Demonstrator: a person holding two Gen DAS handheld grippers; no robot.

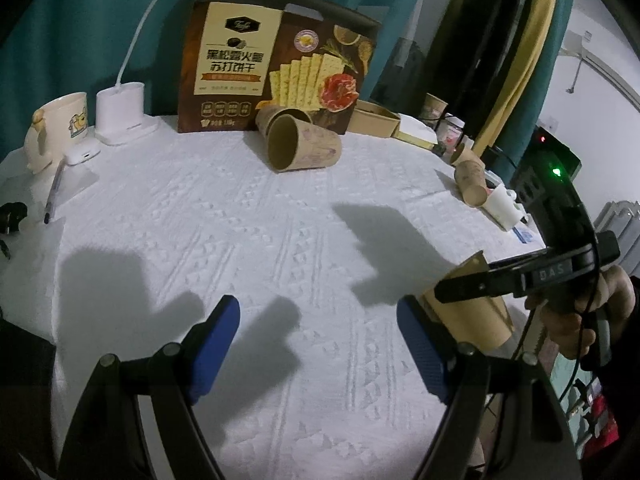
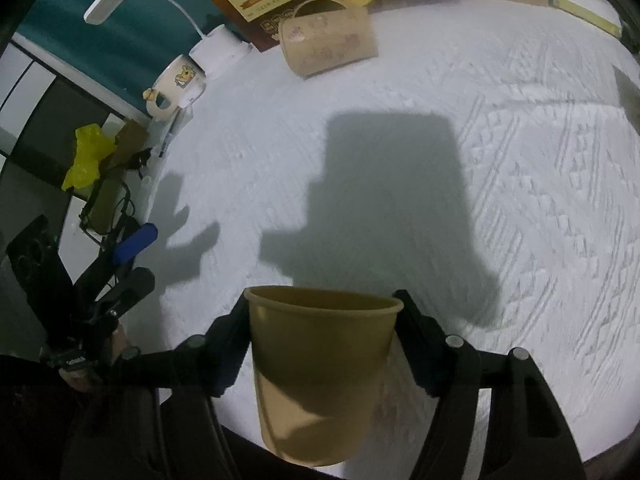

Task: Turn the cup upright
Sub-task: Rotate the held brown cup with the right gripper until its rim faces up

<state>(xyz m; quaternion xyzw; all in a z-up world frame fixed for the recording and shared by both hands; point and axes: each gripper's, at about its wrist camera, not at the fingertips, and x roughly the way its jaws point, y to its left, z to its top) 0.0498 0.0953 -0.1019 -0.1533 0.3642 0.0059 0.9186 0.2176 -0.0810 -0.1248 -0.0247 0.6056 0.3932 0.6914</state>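
Observation:
My right gripper [image 2: 322, 304] is shut on a tan paper cup [image 2: 320, 376], rim away from the camera, held above the white cloth. The cup [image 1: 472, 308] and right gripper [image 1: 440, 292] also show at the right in the left wrist view. My left gripper [image 1: 318, 316] is open and empty, blue pads [image 1: 216, 336] wide apart over the cloth. It shows at the left of the right wrist view [image 2: 136, 258]. Another paper cup [image 1: 304, 144] lies on its side by the cracker box; it also shows in the right wrist view [image 2: 328, 40].
A brown cracker box [image 1: 276, 68] stands at the back. A white lamp base [image 1: 120, 112], cream mug [image 1: 60, 128] and pen [image 1: 52, 196] sit at the left. More paper cups [image 1: 472, 180] and a kraft box [image 1: 376, 120] lie at the right.

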